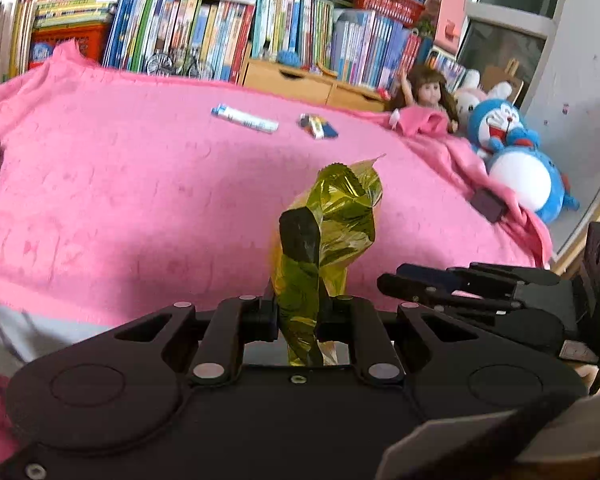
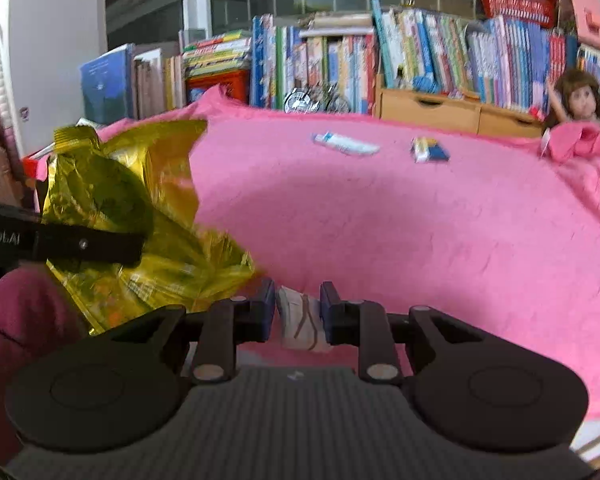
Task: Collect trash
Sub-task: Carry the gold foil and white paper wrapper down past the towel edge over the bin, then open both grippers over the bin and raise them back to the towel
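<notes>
Your left gripper [image 1: 296, 280] is clamped on the yellow foil bag [image 1: 332, 216], holding it up above the near edge of the pink blanket [image 1: 140, 184]. Your right gripper [image 2: 298, 312] pinches a small white scrap [image 2: 302, 322] just beside the bag. You look to be mid-collection: the next move is probably dropping the scrap into the bag, which calls for finding its mouth; I cannot tell where it opens or what it holds. Farther back on the blanket lie a white tube [image 1: 245, 118] and a small blue box [image 1: 318, 126], still uncollected.
</notes>
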The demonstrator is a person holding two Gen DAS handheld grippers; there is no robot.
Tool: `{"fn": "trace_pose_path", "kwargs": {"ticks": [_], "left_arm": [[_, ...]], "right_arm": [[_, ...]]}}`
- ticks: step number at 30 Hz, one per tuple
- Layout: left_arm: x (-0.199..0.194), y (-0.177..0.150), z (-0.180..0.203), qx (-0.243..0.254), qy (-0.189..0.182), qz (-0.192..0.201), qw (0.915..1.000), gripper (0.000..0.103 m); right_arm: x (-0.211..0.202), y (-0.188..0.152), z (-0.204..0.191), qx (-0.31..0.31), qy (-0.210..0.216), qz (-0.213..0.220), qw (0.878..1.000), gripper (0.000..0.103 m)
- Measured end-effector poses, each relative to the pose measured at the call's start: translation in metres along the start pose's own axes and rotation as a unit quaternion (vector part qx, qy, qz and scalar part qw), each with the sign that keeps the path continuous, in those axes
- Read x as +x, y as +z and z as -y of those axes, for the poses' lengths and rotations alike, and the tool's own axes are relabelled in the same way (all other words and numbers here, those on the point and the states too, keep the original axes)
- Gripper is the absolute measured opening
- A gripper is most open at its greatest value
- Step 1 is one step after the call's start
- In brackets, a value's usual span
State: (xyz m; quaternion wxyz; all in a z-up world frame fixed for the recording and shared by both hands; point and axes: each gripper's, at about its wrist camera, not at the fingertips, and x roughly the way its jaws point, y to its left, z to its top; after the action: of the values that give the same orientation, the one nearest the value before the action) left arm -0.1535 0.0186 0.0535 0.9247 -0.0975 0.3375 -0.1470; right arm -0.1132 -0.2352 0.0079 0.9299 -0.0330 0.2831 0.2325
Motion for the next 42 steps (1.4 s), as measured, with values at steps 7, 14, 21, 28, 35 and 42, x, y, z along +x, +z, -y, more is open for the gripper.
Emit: {"fn": "trace_pose_path", "kwargs": {"ticks": [7, 14, 21, 28, 35, 42], "left_arm": [[-0.003, -0.03, -0.004, 0.014, 0.012, -0.053, 0.9985, 0.014], [0.027, -0.059, -0.012, 0.012, 0.029, -0.122, 0.9921, 0.014], [0.073, -0.09, -0.02, 0.015, 0.064, -0.19, 0.9796, 0.014], [0.097, -0.107, -0.023, 0.019, 0.078, -0.225, 0.971, 0.015], [0.11, -0.108, -0.024, 0.02, 0.084, -0.242, 0.9663, 0.015], [0.113, -0.108, -0.024, 0.019, 0.089, -0.246, 0.965, 0.022]], "right_arm": [[0.008, -0.041, -0.009, 0.024, -0.001, -0.051, 0.998, 0.031], [0.029, -0.068, -0.01, 0.043, 0.0, -0.095, 0.995, 0.031], [0.049, -0.081, -0.007, 0.057, 0.001, -0.12, 0.991, 0.031], [0.061, -0.091, -0.006, 0.071, 0.001, -0.139, 0.988, 0.031], [0.067, -0.096, -0.007, 0.071, -0.004, -0.155, 0.985, 0.036], [0.073, -0.091, -0.009, 0.076, -0.001, -0.156, 0.985, 0.05]]}}
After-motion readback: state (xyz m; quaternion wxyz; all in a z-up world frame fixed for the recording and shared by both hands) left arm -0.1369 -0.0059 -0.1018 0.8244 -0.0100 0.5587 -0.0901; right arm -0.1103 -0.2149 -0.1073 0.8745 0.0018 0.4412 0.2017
